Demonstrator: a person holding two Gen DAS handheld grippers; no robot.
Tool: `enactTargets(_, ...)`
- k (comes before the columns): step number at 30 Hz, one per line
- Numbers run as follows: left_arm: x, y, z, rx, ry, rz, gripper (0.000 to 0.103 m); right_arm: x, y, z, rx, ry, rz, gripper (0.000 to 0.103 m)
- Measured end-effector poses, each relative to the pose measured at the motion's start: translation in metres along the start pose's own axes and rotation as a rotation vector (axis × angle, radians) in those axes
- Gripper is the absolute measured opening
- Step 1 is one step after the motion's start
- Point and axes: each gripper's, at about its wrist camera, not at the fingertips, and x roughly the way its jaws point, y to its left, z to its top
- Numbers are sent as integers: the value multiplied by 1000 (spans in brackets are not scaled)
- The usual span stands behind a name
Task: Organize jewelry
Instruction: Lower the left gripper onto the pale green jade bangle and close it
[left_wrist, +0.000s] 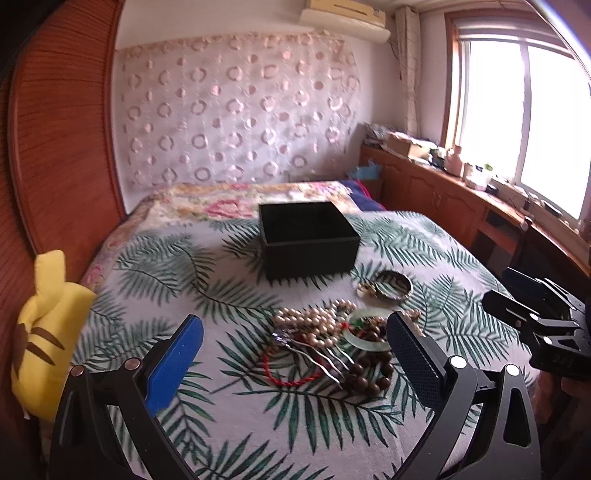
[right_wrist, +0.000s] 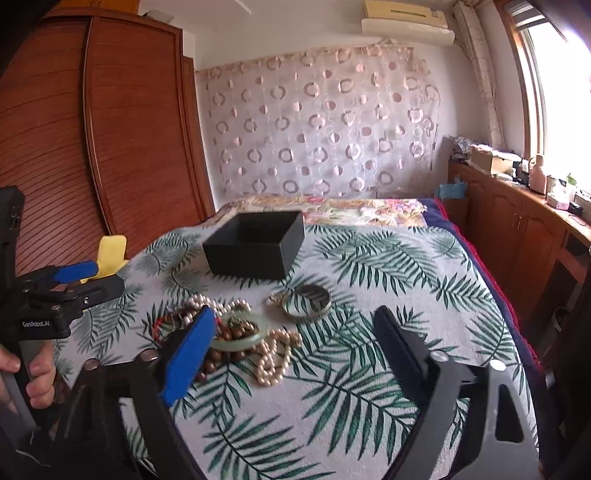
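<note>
A pile of jewelry lies on the leaf-print bedspread: a pearl necklace (left_wrist: 314, 321), a pale green jade bangle (left_wrist: 364, 341), a dark wooden bead bracelet (left_wrist: 373, 376), a red cord bracelet (left_wrist: 288, 373) and a metal hairpin (left_wrist: 314, 354). A striped bangle (left_wrist: 393, 286) lies just beyond the pile. An open, empty black box (left_wrist: 308, 240) stands behind them. My left gripper (left_wrist: 295, 354) is open, just short of the pile. My right gripper (right_wrist: 295, 339) is open over the pile's right side, where the pearl necklace (right_wrist: 275, 354), jade bangle (right_wrist: 240, 341), striped bangle (right_wrist: 306, 301) and box (right_wrist: 255, 249) show.
A yellow plush toy (left_wrist: 44, 332) lies at the bed's left edge by a wooden wardrobe (right_wrist: 92, 129). A floral quilt (left_wrist: 229, 199) covers the far end of the bed. A cluttered wooden sideboard (left_wrist: 461, 184) runs under the window on the right.
</note>
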Motion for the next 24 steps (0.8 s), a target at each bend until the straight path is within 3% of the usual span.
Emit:
enactTargets(5,23,-12,-3,37,67,-73,96,13,-12,-11,-8,49,14,76)
enactTargets(13,64,-36,-5,104,173,-200,96,32,-28,-28,-19,134,15,74)
enactTargets(18,88,-45,-1,118,243,-268,76,37,-31,-34,-34,160,21,74)
enactTargets(24,107,-58,6,175,326,-297,75,38,-30,-30,-46,163,41,74)
